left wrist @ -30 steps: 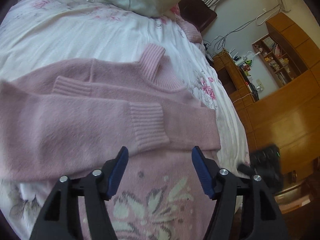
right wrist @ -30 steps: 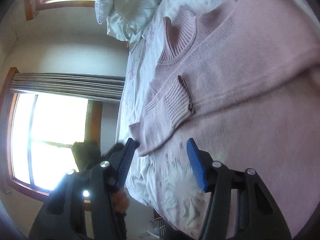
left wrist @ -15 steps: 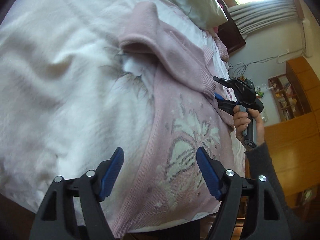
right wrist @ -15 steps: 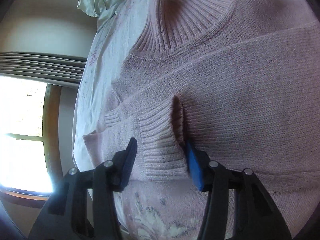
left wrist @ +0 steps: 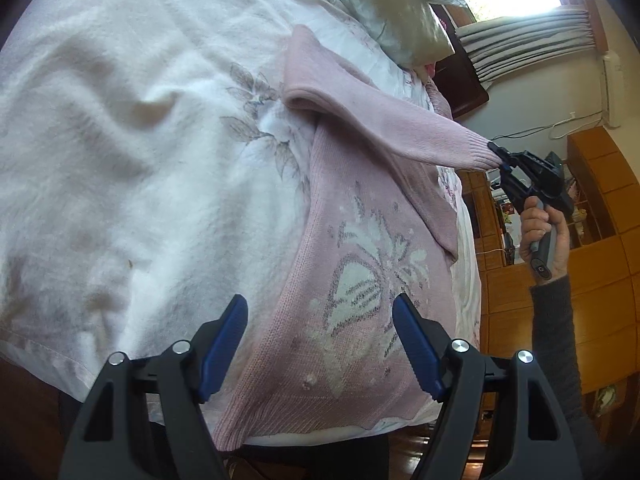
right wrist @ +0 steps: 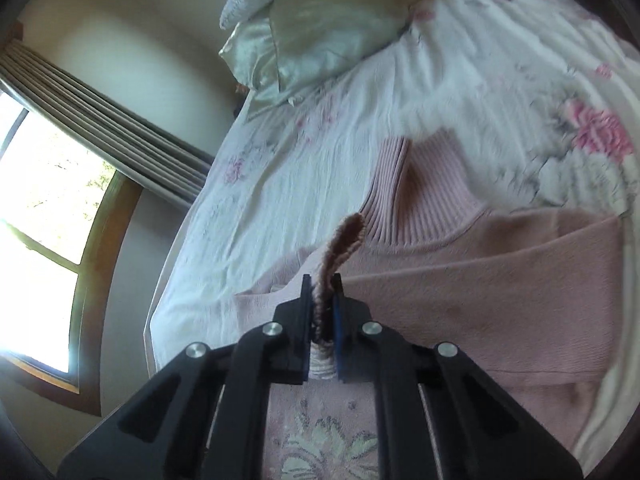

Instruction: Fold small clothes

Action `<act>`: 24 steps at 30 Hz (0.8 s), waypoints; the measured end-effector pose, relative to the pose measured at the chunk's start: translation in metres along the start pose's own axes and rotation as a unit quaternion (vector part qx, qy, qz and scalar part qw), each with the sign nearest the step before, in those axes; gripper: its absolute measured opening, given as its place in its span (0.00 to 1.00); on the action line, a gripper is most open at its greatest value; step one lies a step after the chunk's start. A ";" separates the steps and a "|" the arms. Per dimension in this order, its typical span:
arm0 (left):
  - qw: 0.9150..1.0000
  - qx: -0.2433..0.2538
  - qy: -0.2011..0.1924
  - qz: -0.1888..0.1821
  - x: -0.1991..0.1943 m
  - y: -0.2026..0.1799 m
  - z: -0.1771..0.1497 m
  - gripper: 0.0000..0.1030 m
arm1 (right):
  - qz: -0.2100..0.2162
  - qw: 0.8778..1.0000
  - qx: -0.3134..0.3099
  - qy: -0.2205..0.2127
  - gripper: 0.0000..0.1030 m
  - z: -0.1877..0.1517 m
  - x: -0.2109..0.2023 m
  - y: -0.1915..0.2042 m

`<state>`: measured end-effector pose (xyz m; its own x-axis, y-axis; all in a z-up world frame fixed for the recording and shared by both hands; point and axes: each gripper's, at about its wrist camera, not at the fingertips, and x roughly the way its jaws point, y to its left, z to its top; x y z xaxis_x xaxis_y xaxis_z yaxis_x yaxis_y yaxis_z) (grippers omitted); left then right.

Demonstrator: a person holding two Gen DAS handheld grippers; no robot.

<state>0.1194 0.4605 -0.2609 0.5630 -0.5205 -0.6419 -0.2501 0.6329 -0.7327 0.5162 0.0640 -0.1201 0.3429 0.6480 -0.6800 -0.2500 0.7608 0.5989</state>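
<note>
On the white floral-print bed cover [left wrist: 140, 152] lies the pink knitted sweater with a pale flower motif [left wrist: 360, 280]. The left tool [left wrist: 320, 340] hovers over the sweater's hem, its blue-padded jaws spread wide and empty. The right tool [right wrist: 321, 304] is clamped narrow on the sweater's ribbed sleeve cuff [right wrist: 340, 248], lifting the sleeve above the sweater's body.

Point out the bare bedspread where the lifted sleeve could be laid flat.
Bare floral bedspread lies wide open beside the pink sweater, and a second patch between its collar and the pillows. The sweater's body is crowded: the right hand-held gripper holds the sleeve cuff above it.
</note>
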 end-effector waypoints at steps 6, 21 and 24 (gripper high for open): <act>1.000 0.001 0.002 -0.006 0.003 -0.005 -0.004 0.73 | -0.035 0.998 0.014 -0.049 0.07 0.015 -0.061 -0.038; 1.000 0.011 0.014 0.001 0.021 -0.015 0.000 0.73 | -0.078 0.992 0.098 -0.031 0.07 -0.020 -0.045 -0.172; 1.000 0.014 0.019 0.001 0.029 -0.019 0.001 0.73 | -0.083 0.990 0.108 -0.025 0.07 -0.028 -0.039 -0.187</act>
<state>0.1413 0.4340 -0.2653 0.5322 -0.5410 -0.6512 -0.2283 0.6490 -0.7257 0.5243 -0.1025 -0.2177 0.4090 0.5071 -0.7586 0.0116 0.8284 0.5600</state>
